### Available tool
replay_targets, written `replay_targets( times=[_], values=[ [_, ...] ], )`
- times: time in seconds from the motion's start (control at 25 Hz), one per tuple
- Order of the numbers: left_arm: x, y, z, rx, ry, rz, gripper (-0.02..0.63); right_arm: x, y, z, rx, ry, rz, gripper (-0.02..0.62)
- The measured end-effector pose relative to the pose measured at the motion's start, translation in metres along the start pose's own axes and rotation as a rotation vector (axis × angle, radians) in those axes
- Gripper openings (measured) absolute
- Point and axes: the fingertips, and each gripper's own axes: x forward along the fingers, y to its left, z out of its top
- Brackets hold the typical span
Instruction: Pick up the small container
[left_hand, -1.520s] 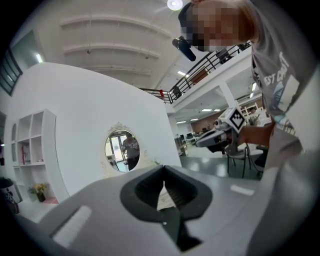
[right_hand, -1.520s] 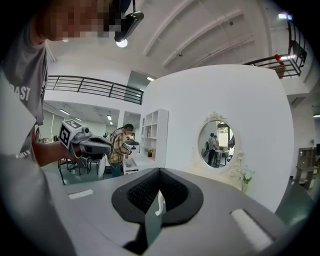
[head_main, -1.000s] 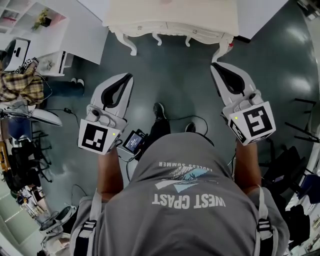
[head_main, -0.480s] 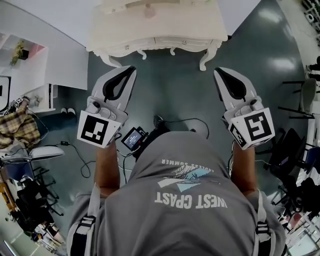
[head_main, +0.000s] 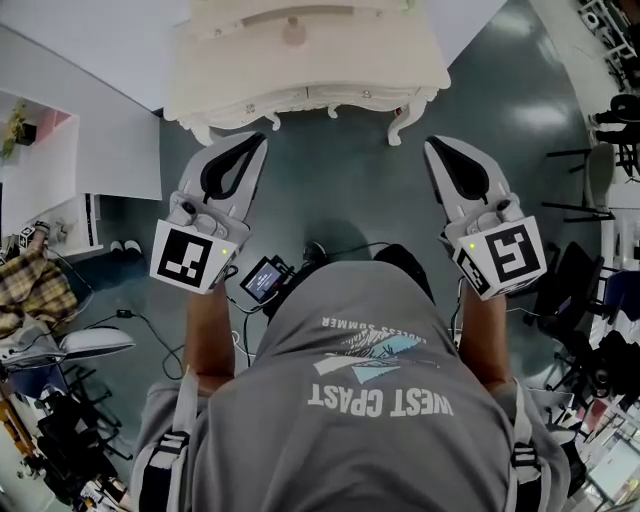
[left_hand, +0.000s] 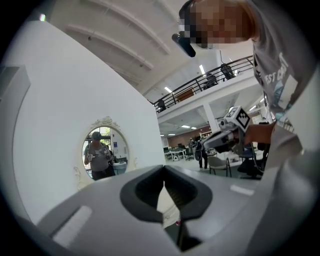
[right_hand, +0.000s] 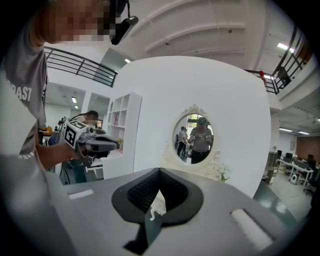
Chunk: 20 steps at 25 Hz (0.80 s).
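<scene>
A small round object (head_main: 293, 30), maybe the container, sits on the white dressing table (head_main: 310, 75) ahead of me; it is too small to make out. My left gripper (head_main: 255, 140) is held over the dark floor just short of the table's front edge, jaws shut with nothing between them. My right gripper (head_main: 432, 145) is held level with it on the right, also shut and empty. The left gripper view shows closed jaw tips (left_hand: 164, 170) aimed at an oval mirror (left_hand: 104, 147) on a white wall. The right gripper view shows closed tips (right_hand: 159, 172) and the same mirror (right_hand: 197, 135).
A white shelf unit (head_main: 60, 180) stands at the left, with a plaid cloth (head_main: 30, 300) and chairs below it. Dark chairs (head_main: 600, 170) crowd the right side. Cables (head_main: 150, 320) trail on the floor, and a small screen (head_main: 265, 280) hangs at my waist.
The dressing table has come closer and moved left of centre in the head view as the person stepped toward it. Both grippers stay shut and level.
</scene>
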Motion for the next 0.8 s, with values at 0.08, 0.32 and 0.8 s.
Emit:
replay_targets(
  times=[0.08,0.32,0.8],
  values=[
    [-0.004,0.01,-0.004,-0.012,-0.002,0.01,0.002,0.009,0.004,0.003,-0.009,0.008,0.007,0.0],
    [-0.009,0.029,-0.016,-0.038,0.025,0.062,0.002,0.045,-0.001,0.009,-0.021,0.011,0.064,0.0],
    [0.048,0.084,-0.038,-0.056,0.131,0.217,0.002,0.154,-0.063,0.017,-0.033,-0.022,0.244,0.0]
  ],
)
